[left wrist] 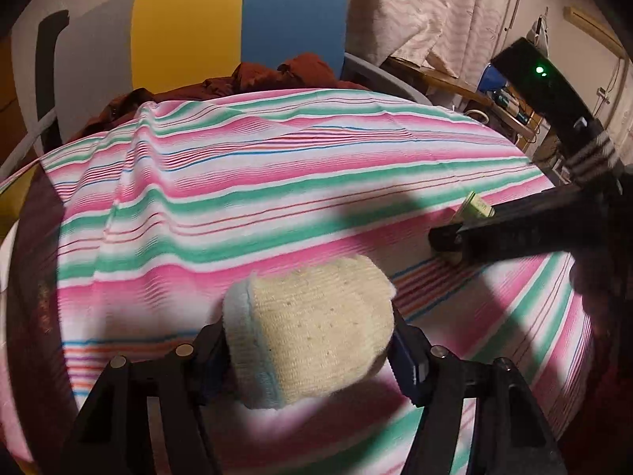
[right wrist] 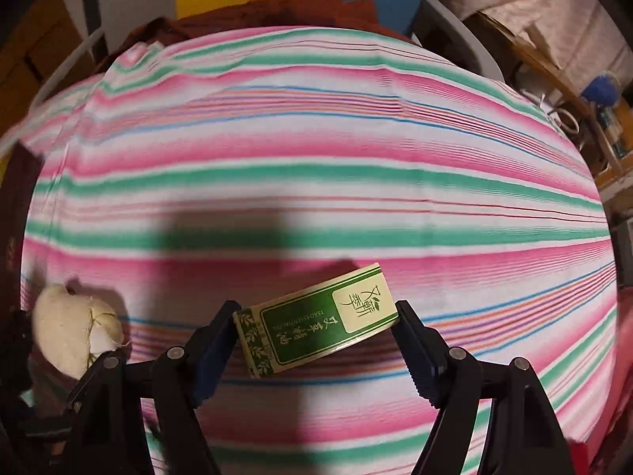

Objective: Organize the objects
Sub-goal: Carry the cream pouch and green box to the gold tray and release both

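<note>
A cream knitted roll (left wrist: 312, 328) with a pale blue cuff sits between the fingers of my left gripper (left wrist: 308, 352), which is shut on it above the striped cloth (left wrist: 237, 182). In the right wrist view the same roll (right wrist: 75, 332) shows at the far left. My right gripper (right wrist: 316, 332) is shut on a small green and cream box (right wrist: 316, 324) with printed characters, held by its two ends just above the cloth (right wrist: 316, 158). From the left wrist view the right gripper (left wrist: 514, 233) reaches in from the right, with the box (left wrist: 476, 208) partly hidden behind it.
The pink, green and white striped cloth covers a rounded surface. A dark red garment (left wrist: 257, 79) lies at its far edge before a yellow and blue panel (left wrist: 237, 23). A wooden shelf (left wrist: 494, 95) with small items stands at the right, beside pale curtains (left wrist: 435, 8).
</note>
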Motion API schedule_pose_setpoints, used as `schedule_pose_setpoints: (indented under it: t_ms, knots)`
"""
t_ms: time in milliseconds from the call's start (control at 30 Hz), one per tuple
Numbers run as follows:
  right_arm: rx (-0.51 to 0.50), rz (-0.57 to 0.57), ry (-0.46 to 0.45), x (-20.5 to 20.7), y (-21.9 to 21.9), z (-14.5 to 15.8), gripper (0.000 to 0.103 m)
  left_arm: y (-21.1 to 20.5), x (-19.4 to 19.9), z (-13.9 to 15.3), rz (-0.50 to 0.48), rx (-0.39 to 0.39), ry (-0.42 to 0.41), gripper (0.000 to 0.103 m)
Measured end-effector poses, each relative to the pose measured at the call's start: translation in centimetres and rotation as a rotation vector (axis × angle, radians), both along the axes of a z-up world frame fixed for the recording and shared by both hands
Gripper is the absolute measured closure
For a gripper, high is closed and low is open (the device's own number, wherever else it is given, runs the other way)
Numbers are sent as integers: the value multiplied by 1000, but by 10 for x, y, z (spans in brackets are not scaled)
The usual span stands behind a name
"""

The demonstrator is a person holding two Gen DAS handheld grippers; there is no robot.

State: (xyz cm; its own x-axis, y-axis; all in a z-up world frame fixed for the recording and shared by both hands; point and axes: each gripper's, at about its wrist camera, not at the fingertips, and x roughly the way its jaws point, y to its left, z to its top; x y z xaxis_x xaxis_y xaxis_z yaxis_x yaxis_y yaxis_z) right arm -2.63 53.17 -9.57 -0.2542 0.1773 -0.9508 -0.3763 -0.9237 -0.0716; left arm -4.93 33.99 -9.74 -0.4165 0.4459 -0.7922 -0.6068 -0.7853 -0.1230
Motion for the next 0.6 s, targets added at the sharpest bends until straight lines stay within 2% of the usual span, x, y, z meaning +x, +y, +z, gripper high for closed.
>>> schedule_pose_setpoints:
  t_ms: [100,200,400,600]
  knots:
    - [-21,-8,18,4,-15,2,26,-15,7,7,17,2,-11,35]
    - [1,16,27,7,-31,2,26,-32,15,22,25,16,15,35]
    - [95,129,58,10,-66,2,25,-68,31,66,62,40,141,35]
    - [130,151,66,10,-70,0,25,-110,39,100,129,27,241,35]
